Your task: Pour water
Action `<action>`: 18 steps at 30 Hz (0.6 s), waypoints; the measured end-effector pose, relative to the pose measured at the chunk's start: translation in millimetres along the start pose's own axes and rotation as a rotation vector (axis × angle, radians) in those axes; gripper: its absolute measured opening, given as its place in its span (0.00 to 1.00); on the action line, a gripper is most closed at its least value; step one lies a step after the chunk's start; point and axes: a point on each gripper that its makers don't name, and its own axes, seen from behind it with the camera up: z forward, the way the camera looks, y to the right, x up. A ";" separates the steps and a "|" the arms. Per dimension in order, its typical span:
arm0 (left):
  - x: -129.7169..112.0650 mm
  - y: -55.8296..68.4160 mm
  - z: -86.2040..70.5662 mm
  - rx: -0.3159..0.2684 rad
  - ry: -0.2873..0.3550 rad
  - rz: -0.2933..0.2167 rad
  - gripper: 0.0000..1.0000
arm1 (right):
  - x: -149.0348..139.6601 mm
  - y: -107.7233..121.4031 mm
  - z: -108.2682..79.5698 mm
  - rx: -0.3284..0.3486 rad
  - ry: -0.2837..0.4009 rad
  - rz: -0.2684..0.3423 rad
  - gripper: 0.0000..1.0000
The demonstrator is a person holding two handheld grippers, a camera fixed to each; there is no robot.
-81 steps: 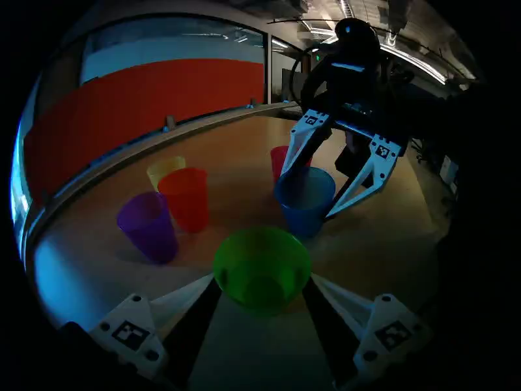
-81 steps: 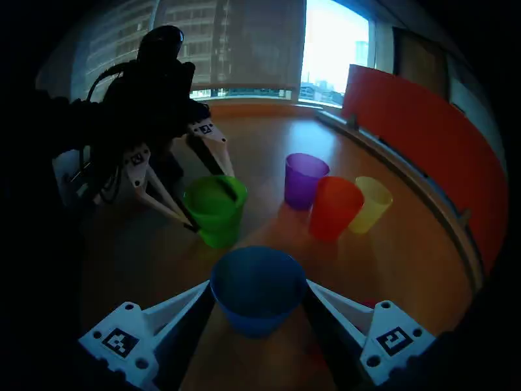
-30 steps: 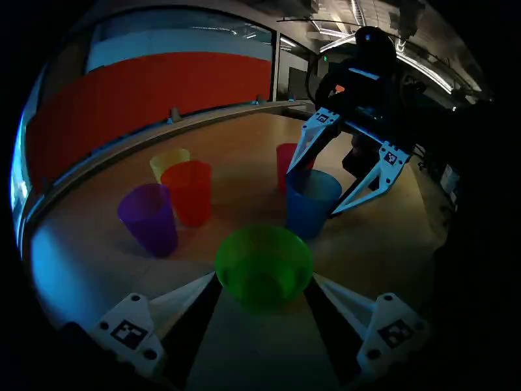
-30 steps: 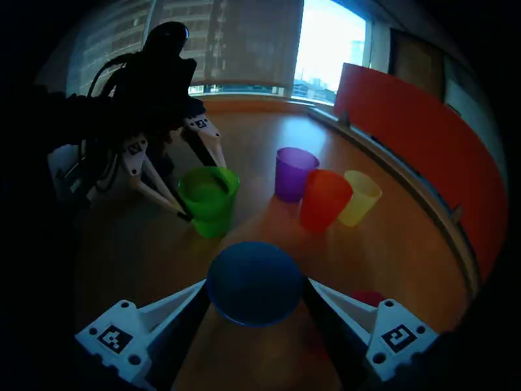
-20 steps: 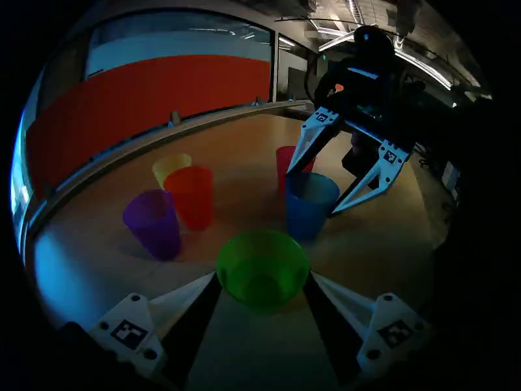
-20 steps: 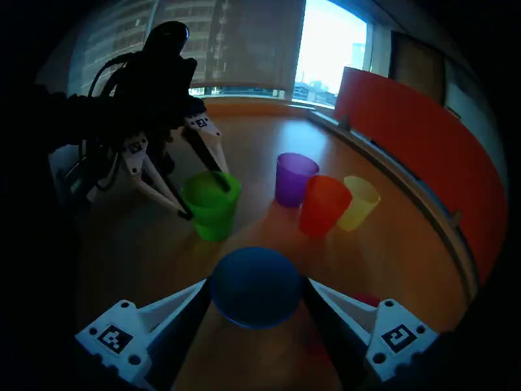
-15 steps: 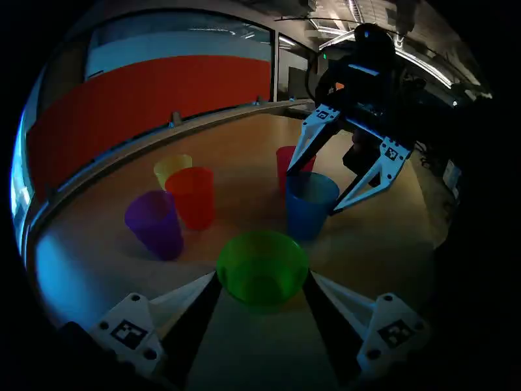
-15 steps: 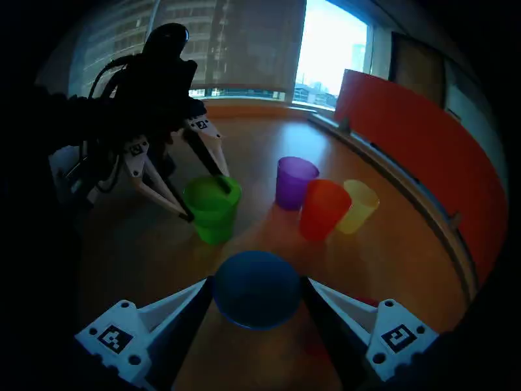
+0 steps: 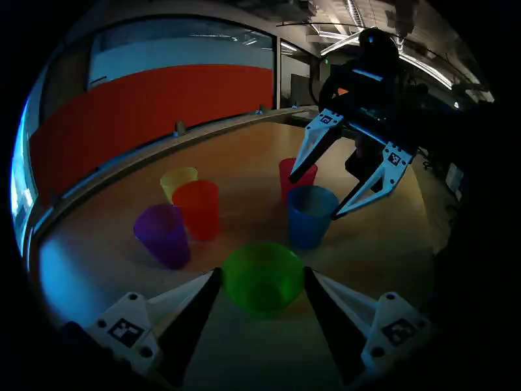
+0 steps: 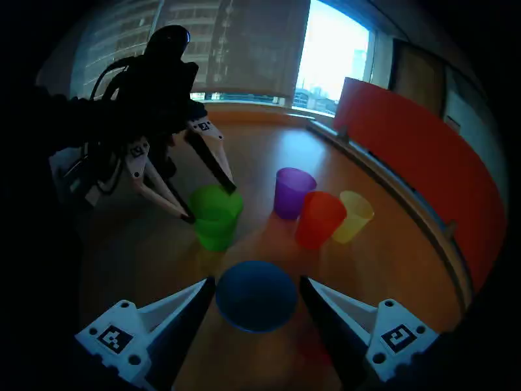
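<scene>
- Left gripper view: L tongs [image 9: 262, 272] at 6 o'clock, open just as wide as the green cup [image 9: 263, 283]. Both fingers lie on its sides w/ no gap seen, so they have hold of it. Cup upright, mouth up. Water inside: too dim to tell.
- Blue cup [image 9: 311, 218] sits just past it at 1 o'clock, upright, apart from green. R tongs [image 9: 313, 199] reach down on it from 1 o'clock, one finger each side near the rim.
- Red cup [image 9: 297, 171] is right behind blue at 12 o'clock.
- Purple cup [image 9: 163, 234], orange cup [image 9: 198, 208] & yellow cup [image 9: 178, 182] are bunched at 10 o'clock on the table [image 9: 391, 247], none held.
- Right gripper view: R tongs at 6 o'clock, part-open, fingers snug on both sides of blue cup, so gripped. The cam looks down into the mouth; contents unclear.
- Green cup is at 11 o'clock from blue. L tongs pinch it near the rim, reaching in from 10 o'clock.
- Whether either cup rests on the table or hangs just above it: can't tell.
- Step, imo: both cups gripped & level, pour not begun. Which one is the source can't be told.
- Next needs: raise one cup, bring its lip over the other's mouth, hold the receiver steady, tilt slowly.
- The grip is high on the cup, so it may swing or slip if tipped fast.
</scene>
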 end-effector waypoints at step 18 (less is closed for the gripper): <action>32.3 -13.9 -21.7 0.062 0.094 -0.006 0.92 | 13.2 -3.2 -10.8 -0.014 0.031 -0.003 1.00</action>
